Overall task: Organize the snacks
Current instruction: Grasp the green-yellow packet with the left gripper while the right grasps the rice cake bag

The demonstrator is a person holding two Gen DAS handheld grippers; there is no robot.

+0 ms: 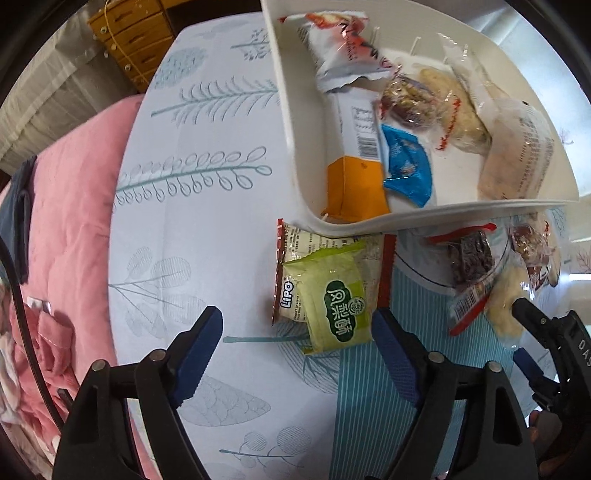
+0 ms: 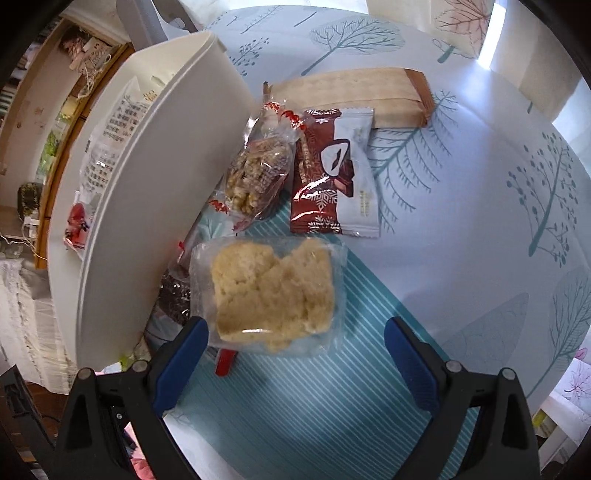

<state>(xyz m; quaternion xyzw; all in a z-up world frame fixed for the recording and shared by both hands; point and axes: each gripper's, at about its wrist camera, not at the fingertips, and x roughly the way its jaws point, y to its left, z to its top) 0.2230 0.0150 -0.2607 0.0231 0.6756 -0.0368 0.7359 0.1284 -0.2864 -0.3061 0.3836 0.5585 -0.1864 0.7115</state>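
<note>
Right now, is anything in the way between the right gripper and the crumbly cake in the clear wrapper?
Nothing visible is. The crumbly cake lies on the tablecloth just ahead of the open right gripper, with only bare cloth between them. The white bin stands beside it, not across the way.

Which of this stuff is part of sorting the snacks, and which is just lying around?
For the job:
white bin
green packet
Lipo packet
pale cake
nut bar
brown-and-white packet

Lying about:
pink blanket
wooden drawers
</note>
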